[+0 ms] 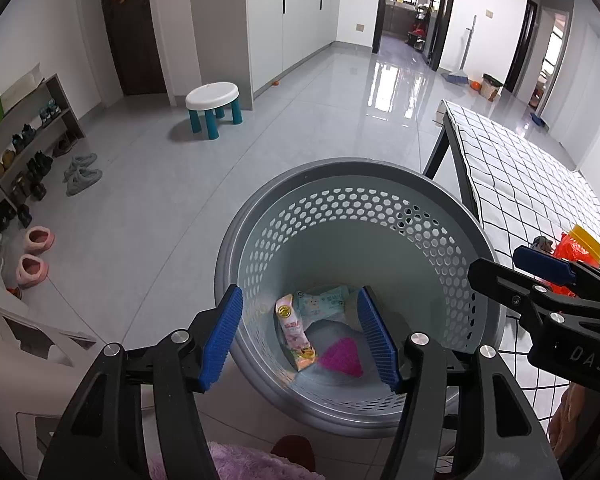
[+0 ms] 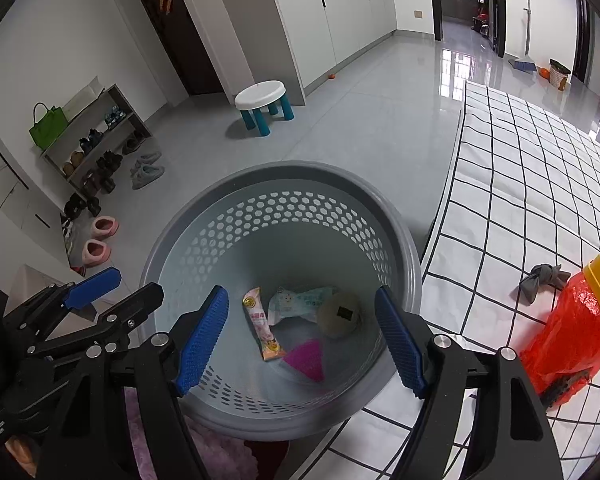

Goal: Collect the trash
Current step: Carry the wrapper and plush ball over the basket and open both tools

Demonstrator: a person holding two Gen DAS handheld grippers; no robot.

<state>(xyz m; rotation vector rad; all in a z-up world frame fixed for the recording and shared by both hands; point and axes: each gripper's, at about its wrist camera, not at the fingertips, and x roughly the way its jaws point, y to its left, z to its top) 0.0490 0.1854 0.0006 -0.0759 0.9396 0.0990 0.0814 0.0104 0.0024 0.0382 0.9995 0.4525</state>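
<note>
The left gripper (image 1: 300,336) hangs over the bin (image 1: 260,216), its blue fingers (image 1: 222,336) spread apart and released, with nothing between them and touching nothing. The right gripper (image 2: 300,340) hangs beside it over the same bin, its fingers (image 2: 202,344) spread wider, also empty and clear of the rim.

The trash lies at the bottom of the bin: a pink sachet (image 2: 262,324) with a gold round seal, a pale blue wipes pack (image 2: 300,302) printed with a cartoon face, a round tan puck (image 2: 339,314) with a dark square label, and a magenta wedge (image 2: 306,358). The print on the sachet and pack is too small to read.

On the side of the right gripper, seen from the left wrist, white letters read "DAS" (image 1: 588,354).

The bin stands on the floor against a table (image 2: 520,184) with a black-grid white cloth. On the table lie a red bag (image 2: 568,336) around a yellow-lidded jar and a grey knotted rag (image 2: 542,280).
</note>
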